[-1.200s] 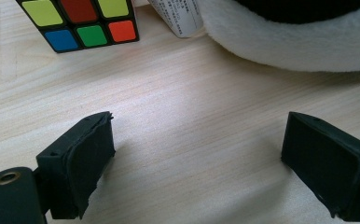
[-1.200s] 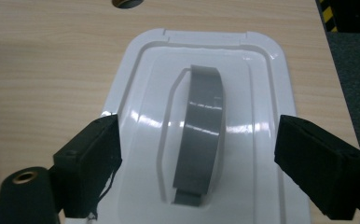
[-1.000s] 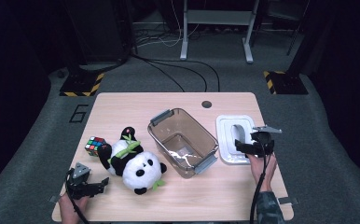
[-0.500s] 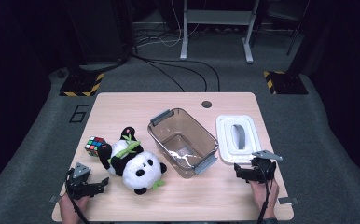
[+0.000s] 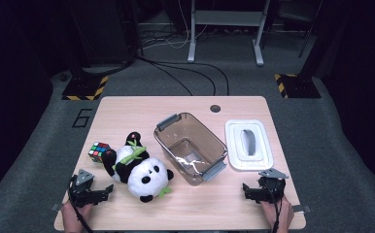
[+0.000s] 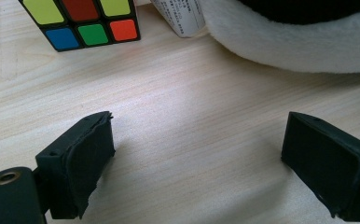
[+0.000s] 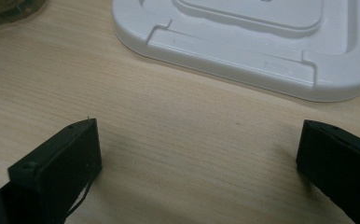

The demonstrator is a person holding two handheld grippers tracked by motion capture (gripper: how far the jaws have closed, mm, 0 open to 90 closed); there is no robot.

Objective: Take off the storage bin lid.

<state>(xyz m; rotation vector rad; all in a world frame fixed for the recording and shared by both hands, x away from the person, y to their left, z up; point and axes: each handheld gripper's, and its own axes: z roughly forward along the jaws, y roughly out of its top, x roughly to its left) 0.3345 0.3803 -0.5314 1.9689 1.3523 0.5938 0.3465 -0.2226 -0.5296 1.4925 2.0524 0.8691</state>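
A plush panda (image 5: 139, 167) lies on its back left of centre on the wooden table (image 5: 127, 111). A colour cube (image 5: 99, 152) sits just left of it. A clear brown plastic bin (image 5: 191, 147) stands in the middle, and its white lid (image 5: 249, 144) lies flat to the right. My left gripper (image 5: 91, 191) rests open near the front left edge; in the left gripper view (image 6: 197, 158) the cube (image 6: 82, 21) and the panda's white fur (image 6: 290, 42) lie just beyond the jaws. My right gripper (image 5: 263, 189) is open at the front right, the lid's edge (image 7: 243, 51) just ahead.
A round cable hole (image 5: 215, 108) is in the table's far edge. Dark floor with cables and stand legs surrounds the table. Bare wood lies between the two grippers along the front edge.
My right gripper has drawn back from the lid toward the front edge and now sits low on the table. The left gripper has stayed in place.
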